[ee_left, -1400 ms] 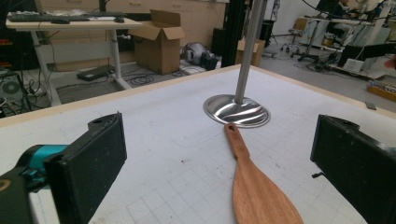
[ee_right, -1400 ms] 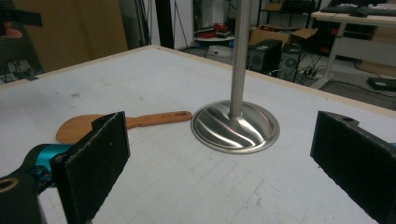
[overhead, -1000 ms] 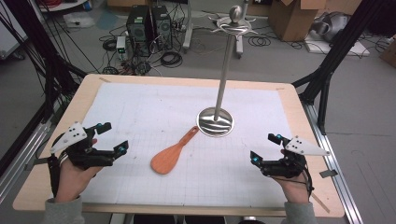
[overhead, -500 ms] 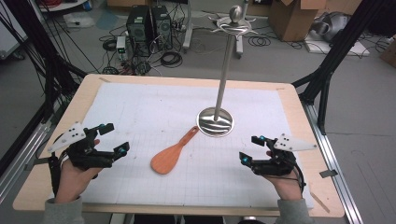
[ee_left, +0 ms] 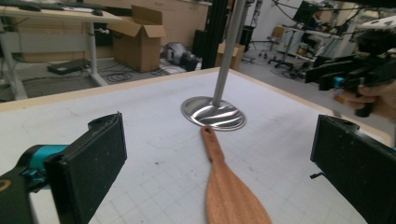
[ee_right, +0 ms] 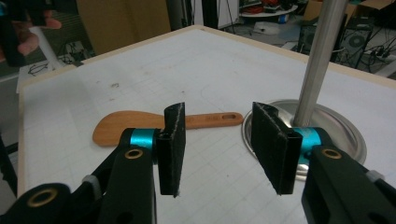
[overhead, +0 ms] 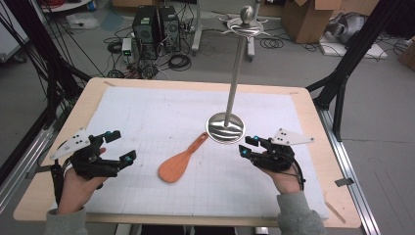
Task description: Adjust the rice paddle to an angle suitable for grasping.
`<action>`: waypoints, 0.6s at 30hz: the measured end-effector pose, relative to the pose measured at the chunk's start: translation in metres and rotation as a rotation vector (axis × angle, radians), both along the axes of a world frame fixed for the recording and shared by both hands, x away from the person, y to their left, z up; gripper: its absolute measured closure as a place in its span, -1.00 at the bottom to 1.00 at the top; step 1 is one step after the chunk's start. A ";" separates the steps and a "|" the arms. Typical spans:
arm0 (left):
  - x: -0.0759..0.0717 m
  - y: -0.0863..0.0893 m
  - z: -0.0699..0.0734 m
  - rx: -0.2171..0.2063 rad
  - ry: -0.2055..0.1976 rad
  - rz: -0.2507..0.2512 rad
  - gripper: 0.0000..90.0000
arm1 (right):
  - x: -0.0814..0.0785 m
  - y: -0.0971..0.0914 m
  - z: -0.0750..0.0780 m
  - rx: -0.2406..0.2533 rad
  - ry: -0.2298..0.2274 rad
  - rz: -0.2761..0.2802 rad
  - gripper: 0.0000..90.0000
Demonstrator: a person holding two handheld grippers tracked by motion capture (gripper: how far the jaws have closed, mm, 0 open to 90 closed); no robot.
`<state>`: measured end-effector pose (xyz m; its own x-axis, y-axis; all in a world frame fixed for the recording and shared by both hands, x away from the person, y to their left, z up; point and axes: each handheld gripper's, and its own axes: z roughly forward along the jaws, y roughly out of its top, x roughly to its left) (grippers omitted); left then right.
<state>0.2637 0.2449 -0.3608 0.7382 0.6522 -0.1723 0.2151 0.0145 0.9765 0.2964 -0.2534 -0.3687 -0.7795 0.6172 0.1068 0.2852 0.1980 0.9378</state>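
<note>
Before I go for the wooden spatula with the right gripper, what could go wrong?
1. The spatula lies flat on the mat, so the jaws may slide off it rather than grip.
2. Its handle tip sits at the rim of the stand's metal base; the right gripper, open and close beside that base, could bump the tall pole.
3. The left gripper is open too and could get in the way.

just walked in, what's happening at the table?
A person holds a gripper in each hand over the white mat. Nothing is grasped. The left gripper is wide open, pointed at the wooden spatula lying flat mid-table. The right gripper, partly open, sits beside the base of the metal stand. The spatula's handle end lies close to that base.
</note>
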 end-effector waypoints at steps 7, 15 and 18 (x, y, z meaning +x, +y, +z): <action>0.000 0.002 -0.001 0.025 0.009 0.016 -0.91 | 0.010 0.016 -0.002 -0.004 -0.006 0.004 0.74; -0.001 0.006 -0.004 0.039 0.013 0.030 -0.91 | 0.021 0.036 -0.009 0.000 0.004 0.050 0.98; -0.001 0.008 -0.004 0.042 0.013 0.035 -0.91 | 0.026 0.044 -0.011 -0.006 0.011 0.066 0.98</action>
